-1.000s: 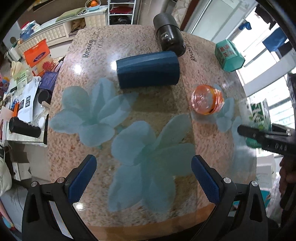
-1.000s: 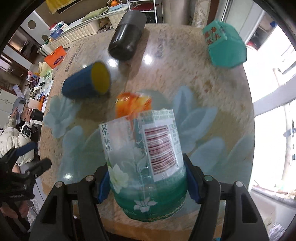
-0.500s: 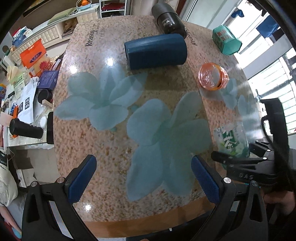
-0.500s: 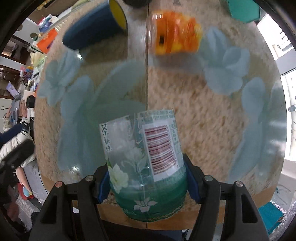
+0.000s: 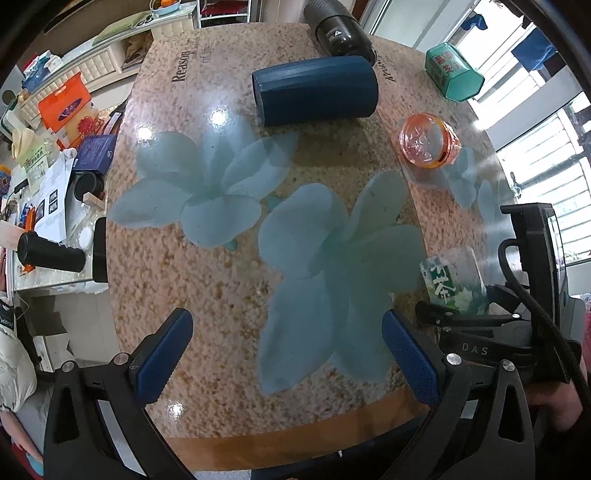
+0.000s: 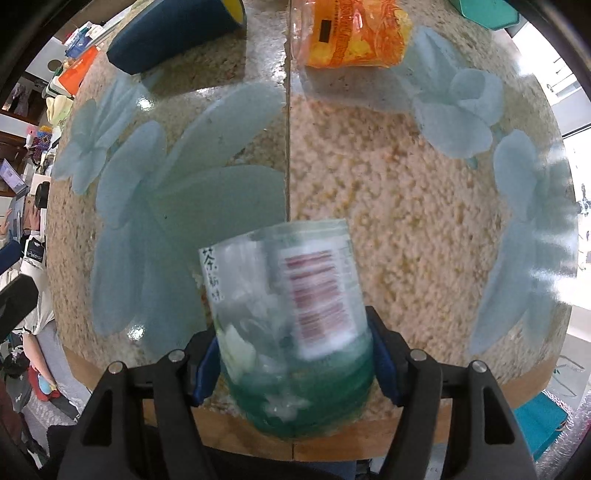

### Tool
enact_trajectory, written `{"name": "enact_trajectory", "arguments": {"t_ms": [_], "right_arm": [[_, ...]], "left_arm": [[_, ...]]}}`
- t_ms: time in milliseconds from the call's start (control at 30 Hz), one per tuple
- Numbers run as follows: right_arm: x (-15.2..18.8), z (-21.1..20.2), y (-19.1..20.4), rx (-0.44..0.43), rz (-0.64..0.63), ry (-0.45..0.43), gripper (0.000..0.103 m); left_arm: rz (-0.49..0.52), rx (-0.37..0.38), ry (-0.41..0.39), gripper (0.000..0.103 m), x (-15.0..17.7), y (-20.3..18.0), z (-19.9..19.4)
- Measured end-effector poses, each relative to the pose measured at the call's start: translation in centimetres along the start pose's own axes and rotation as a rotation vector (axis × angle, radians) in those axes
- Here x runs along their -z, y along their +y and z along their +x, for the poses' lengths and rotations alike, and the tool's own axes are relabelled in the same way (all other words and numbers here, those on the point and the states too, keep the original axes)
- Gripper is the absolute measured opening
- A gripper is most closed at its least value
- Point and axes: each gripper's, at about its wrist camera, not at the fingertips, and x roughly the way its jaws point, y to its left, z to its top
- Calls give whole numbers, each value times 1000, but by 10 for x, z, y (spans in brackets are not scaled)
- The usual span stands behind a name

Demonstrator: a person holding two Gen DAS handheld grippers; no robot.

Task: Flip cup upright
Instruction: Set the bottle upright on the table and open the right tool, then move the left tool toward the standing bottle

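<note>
My right gripper [image 6: 293, 363] holds a clear plastic cup [image 6: 288, 314] with a green base, white flowers and a barcode label, blurred by motion, low over the near edge of the table [image 6: 388, 221]. The jaws stand slightly wider than before against the cup's sides. In the left wrist view the cup [image 5: 452, 280] stands at the table's right near corner in front of the right gripper [image 5: 465, 317]. My left gripper [image 5: 288, 354] is open and empty above the near table edge.
A dark blue cup [image 5: 316, 90] lies on its side at the far middle, with a black cylinder [image 5: 338, 29] behind it. An orange plastic cup [image 5: 428, 142] lies on its side at the right. A green box [image 5: 452, 72] is at the far right.
The right gripper has carried the green cup back and down to the table's near right corner. The cup now looks blurred and slightly tilted in the jaws. The left gripper drew back a little.
</note>
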Motion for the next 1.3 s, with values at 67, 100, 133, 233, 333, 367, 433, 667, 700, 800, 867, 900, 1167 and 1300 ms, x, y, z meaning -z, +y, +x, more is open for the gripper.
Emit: {"name": "enact_trajectory", "arguments": {"t_ms": [67, 100, 133, 233, 333, 367, 433, 667, 700, 800, 867, 900, 1167, 1300], "right_arm": [[-1, -3, -1, 2, 4, 5, 79], [-1, -2, -1, 6, 8, 9, 81], [-1, -1, -1, 7, 14, 11, 86], [-4, 2, 0, 2, 21, 8, 89], [-8, 1, -1, -5, 18, 0, 94], [-10, -4, -6, -10, 18, -4, 96], [-12, -7, -7, -23, 20, -12, 96], [-15, -32, -20, -75, 40, -71, 96], [-15, -38, -22, -84, 46, -83, 96], [-9, -60, -37, -105, 63, -125, 96], [-5, -71, -47, -116, 74, -149, 96], [-2, -76, -53, -121, 83, -162, 96], [18, -106, -91, -183, 156, -243, 96], [22, -118, -109, -201, 173, -263, 96]], "left_arm": [[0, -1, 2, 103, 1, 1, 0], [-1, -3, 3, 103, 1, 2, 0], [-4, -4, 4, 103, 2, 3, 0], [-17, 3, 9, 103, 2, 6, 0], [-31, 0, 12, 103, 1, 8, 0], [-37, 0, 13, 103, 0, 9, 0], [-45, 4, 14, 103, 0, 10, 0], [-42, -1, 8, 103, -4, 5, -5], [-34, -8, 4, 103, -6, 3, -8], [-18, 3, -15, 103, -11, -5, -18], [-7, 18, -26, 103, -14, -12, -27], [3, 28, -37, 103, -16, -18, -33], [22, 30, -68, 103, -24, -62, -55], [20, 32, -54, 103, -22, -82, -55]]}}
